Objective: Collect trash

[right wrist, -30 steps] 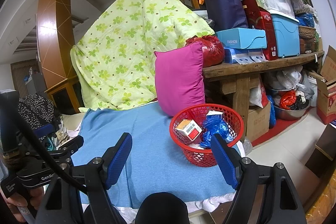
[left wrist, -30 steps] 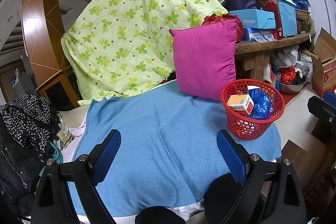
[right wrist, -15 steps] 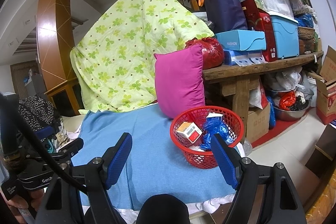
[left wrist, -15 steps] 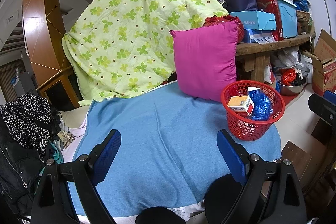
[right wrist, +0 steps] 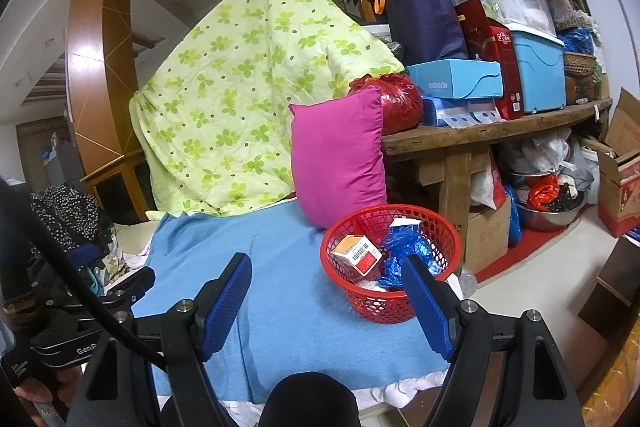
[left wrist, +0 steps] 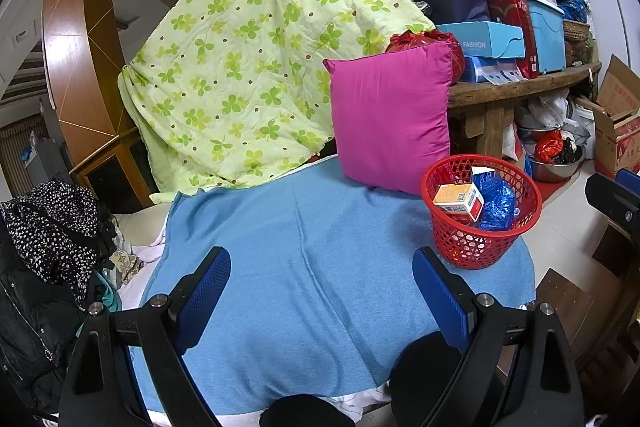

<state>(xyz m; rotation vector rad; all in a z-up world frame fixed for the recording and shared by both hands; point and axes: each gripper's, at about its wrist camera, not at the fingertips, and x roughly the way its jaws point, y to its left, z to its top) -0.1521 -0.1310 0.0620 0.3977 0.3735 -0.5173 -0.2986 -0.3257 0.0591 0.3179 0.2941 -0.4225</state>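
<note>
Blue-padded jaws gape wide on both tools: left gripper (left wrist: 322,285) and right gripper (right wrist: 326,289) hang empty over the blue blanket (left wrist: 304,227), tilted slightly downward. One red mesh basket (left wrist: 480,243) sits centre-right, holding one orange-and-white carton (left wrist: 458,201) and one crumpled blue plastic bag (left wrist: 496,205).

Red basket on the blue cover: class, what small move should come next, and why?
Probably none toward trash: the red basket already holds the small box and blue bag, the blue cover shows no litter, and both the left gripper and right gripper are open and empty. Perhaps draw back.
</note>
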